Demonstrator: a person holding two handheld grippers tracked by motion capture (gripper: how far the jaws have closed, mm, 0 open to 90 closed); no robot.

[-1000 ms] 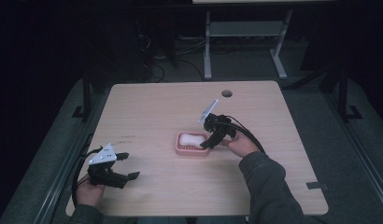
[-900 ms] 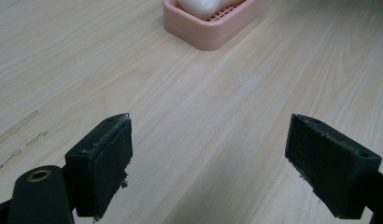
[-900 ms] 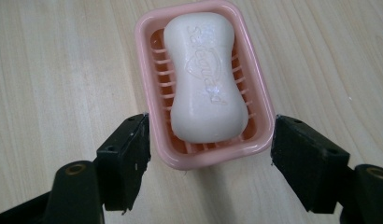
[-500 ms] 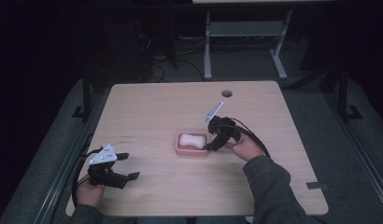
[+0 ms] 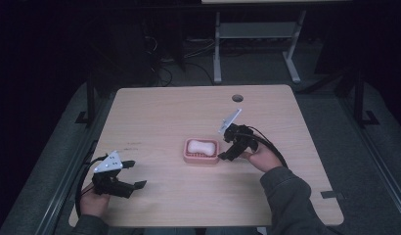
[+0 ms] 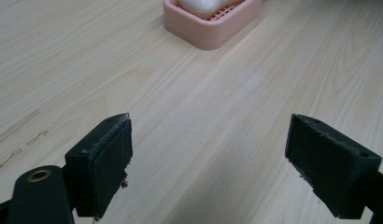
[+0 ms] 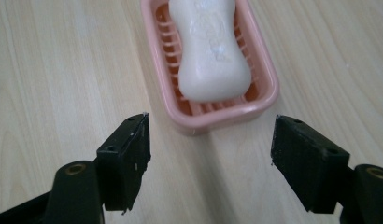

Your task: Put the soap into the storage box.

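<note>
Where ribbed pink tray point(image 7: 262, 100) sits, smooth waisted soap point(image 7: 210, 49) rests inside.

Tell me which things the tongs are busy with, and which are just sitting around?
Busy with:
- white soap bar
- pink soap dish holding it
- right tongs, open, right at the dish

Just around:
- left tongs, open, resting far from the dish
- round hole in the table
- metal stand behind the table

The place looks like a lab or test room: a bare light-wood table point(image 5: 164, 112) with a cable hole point(image 5: 237, 98) stands on grey carpet point(image 5: 52, 161), a metal desk frame point(image 5: 257, 49) and loose cables point(image 5: 189, 54) behind it in darkness.
</note>
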